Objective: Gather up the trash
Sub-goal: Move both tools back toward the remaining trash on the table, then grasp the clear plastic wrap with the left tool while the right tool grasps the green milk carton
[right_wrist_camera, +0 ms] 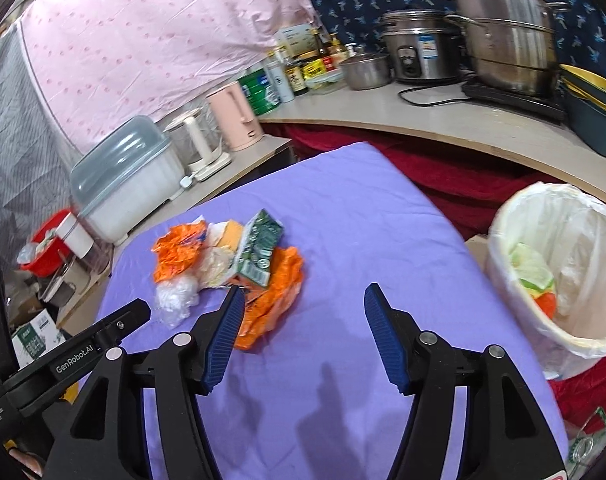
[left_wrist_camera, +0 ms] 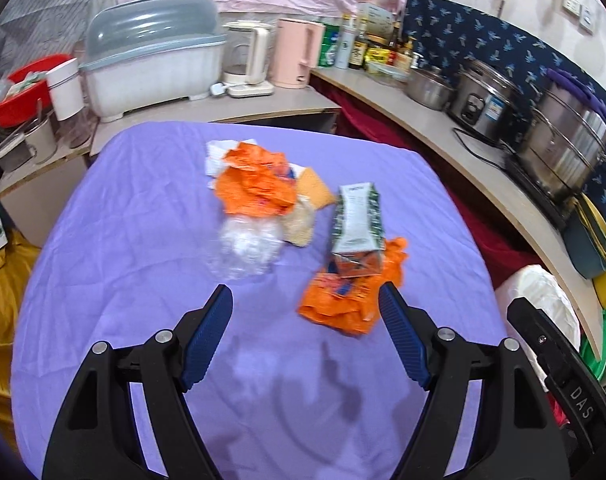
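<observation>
Trash lies in a pile on the purple-covered table (left_wrist_camera: 143, 240): a crumpled orange wrapper (left_wrist_camera: 257, 182), a clear plastic wad (left_wrist_camera: 245, 248), a green carton (left_wrist_camera: 357, 218) and a second orange wrapper (left_wrist_camera: 347, 300). My left gripper (left_wrist_camera: 305, 300) is open and empty just short of the pile, its right finger beside the near orange wrapper. In the right wrist view the pile shows too, with the carton (right_wrist_camera: 259, 250) and orange wrapper (right_wrist_camera: 275, 300). My right gripper (right_wrist_camera: 303, 300) is open and empty, its left finger by that wrapper. A white-lined trash bin (right_wrist_camera: 559, 280) stands right of the table.
Counters ring the table: a dish box (left_wrist_camera: 151, 56), kettles (left_wrist_camera: 295, 52), bottles and steel pots (left_wrist_camera: 563, 136). A red basin (left_wrist_camera: 19, 92) sits at the left. The bin (left_wrist_camera: 543, 300) holds some scraps. The right gripper's body (left_wrist_camera: 563, 380) shows at the left view's right edge.
</observation>
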The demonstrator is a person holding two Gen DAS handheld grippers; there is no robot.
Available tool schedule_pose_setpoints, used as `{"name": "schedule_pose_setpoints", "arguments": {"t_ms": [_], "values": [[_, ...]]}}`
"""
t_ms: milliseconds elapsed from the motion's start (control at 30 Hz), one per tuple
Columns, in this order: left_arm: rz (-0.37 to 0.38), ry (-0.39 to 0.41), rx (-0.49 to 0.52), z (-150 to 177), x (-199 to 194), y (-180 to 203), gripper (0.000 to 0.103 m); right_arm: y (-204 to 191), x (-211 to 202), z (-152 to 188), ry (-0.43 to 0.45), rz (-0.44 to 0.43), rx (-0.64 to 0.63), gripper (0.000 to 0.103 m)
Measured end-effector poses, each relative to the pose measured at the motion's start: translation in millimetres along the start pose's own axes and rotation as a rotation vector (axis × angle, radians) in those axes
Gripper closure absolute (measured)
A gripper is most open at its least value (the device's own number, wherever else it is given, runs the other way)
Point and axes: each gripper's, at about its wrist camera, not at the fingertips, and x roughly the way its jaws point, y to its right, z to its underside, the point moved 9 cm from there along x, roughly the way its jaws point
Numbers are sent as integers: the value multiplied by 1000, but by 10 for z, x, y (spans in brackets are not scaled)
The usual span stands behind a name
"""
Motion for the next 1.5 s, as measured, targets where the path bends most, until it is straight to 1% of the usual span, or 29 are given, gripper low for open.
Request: {"name": "schedule_pose_setpoints", "arguments": {"t_ms": [167,400,533,667,767,933,1100,1267,1300,1333,1367,1500], "values": [[-29,-21,-33,-45,141,-331,30,-298,249,37,-26,-22,-40,34],[-43,-60,-75,-99,377,-641,27,-595,612,57,-65,-28,-92,30],[-38,-69,-84,-130,467,-692,26,-696,799,82,-83,-25,-113,28],[-15,-79,-105,-174,539,-708,22,-749,961,89,-94,-13,-142,27],[-4,-84,-121,-217,585,-737,22,-777,1104,91,-105,-4,-161,27],[-5,-95,-154,-263,664,-831,22,-829,1336,102,-118,12,-189,23],[-4,-104,-167,-300,759,-868,22,-838,1532,109,-130,37,-207,22],[0,-117,-156,-316,876,-802,22,-830,1679,119,-138,65,-236,24],[3,-120,-156,-315,899,-790,22,-816,1694,122,-140,71,-240,26],[8,-124,-156,-313,930,-767,22,-799,1699,125,-142,75,-243,35],[8,-128,-154,-311,964,-748,22,-771,1706,127,-146,78,-244,40],[13,-145,-146,-302,1094,-680,22,-603,1620,95,-140,64,-194,41]]}}
